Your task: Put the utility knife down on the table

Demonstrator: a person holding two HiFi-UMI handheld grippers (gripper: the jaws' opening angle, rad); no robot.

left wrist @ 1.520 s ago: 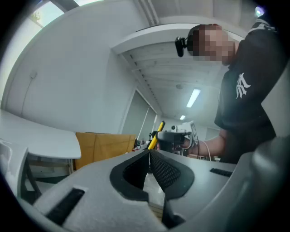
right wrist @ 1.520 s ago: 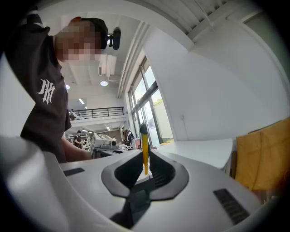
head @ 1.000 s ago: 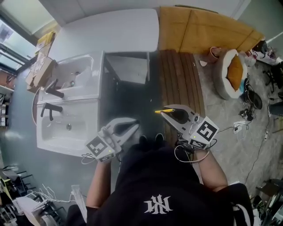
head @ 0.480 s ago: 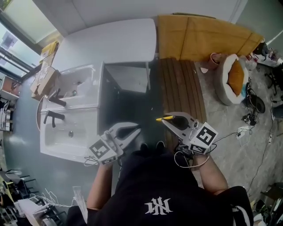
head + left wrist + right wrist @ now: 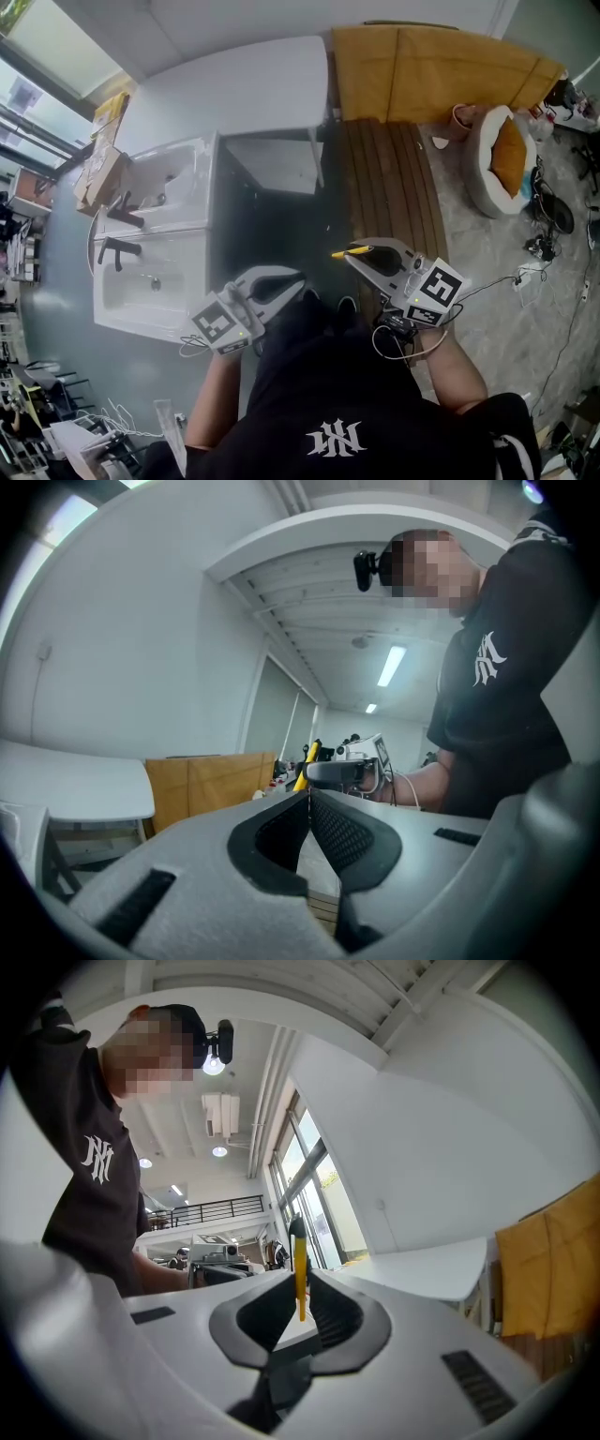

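Observation:
The yellow utility knife sticks out leftward from my right gripper, which is shut on it above the dark floor. In the right gripper view the knife stands upright between the jaws, held near its lower end. My left gripper is shut with nothing in it, its jaw tips touching. Across from it the yellow knife shows in the other gripper. Both grippers are held close to the person's body, well short of the white table.
A white double sink unit stands at the left. Wooden slats run up the middle, with a tan board behind. A round pet bed and cables lie at the right.
The head view has shifted slightly; both grippers sit a little lower in the frame. The right gripper keeps its hold on the knife and the left stays shut.

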